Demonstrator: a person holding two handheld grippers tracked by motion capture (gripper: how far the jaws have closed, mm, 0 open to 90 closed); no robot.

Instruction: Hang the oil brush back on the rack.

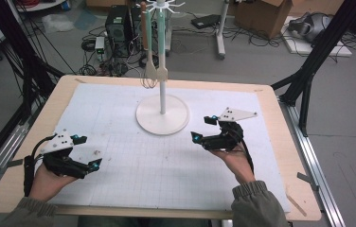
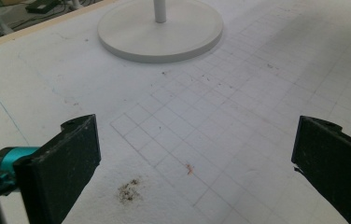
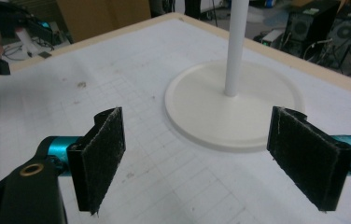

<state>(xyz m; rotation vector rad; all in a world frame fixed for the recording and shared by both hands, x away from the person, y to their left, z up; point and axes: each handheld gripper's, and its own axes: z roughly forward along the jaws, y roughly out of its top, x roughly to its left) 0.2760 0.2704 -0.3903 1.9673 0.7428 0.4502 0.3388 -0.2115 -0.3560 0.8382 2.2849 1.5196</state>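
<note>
1. My right fingers (image 3: 197,158) stand wide apart with nothing between them, aimed at the white stand (image 3: 233,105) close ahead
2. My left fingers (image 2: 194,163) are spread wide too, empty, low over the gridded mat (image 2: 239,107)
3. The stand sits mid-table (image 1: 29,189), nearer my right side; a wooden spatula (image 1: 151,71) hangs from its top hooks

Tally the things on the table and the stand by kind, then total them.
Stand: 1
Hanging utensils (spatula, whisk): 2
Tongs (left tongs, right tongs): 2
Mat: 1
Total: 6
</note>
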